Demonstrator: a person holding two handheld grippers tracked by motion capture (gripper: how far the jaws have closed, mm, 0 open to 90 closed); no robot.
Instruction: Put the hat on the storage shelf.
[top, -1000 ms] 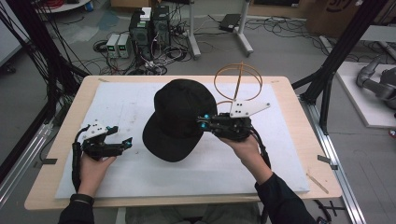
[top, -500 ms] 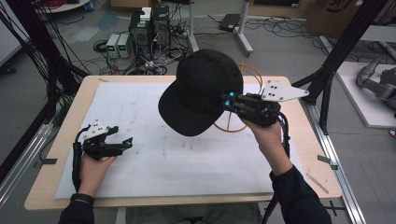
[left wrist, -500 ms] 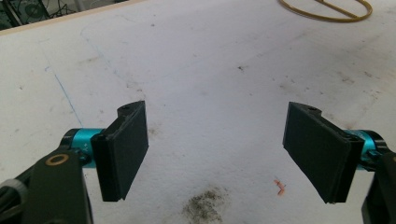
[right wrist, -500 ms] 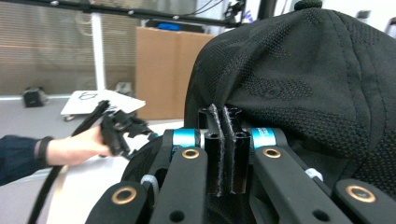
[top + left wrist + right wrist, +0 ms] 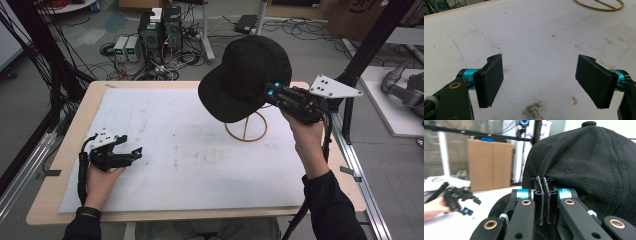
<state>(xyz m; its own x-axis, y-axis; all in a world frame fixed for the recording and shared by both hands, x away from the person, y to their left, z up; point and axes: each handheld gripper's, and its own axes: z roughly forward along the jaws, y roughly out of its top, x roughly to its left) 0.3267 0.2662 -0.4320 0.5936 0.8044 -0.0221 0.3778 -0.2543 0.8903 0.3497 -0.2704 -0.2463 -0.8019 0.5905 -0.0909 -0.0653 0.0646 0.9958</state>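
High view: right hand-held gripper (image 5: 270, 93) clamps a black cap (image 5: 245, 77) above the wire stand (image 5: 246, 129); left hand-held gripper (image 5: 131, 152), jaws apart, rests near-left on the tabletop (image 5: 200, 150).

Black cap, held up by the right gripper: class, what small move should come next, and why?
Probably lower it. The right gripper pinches the black cap in the air, above the wire stand, whose top the cap hides; the left gripper rests open, away.
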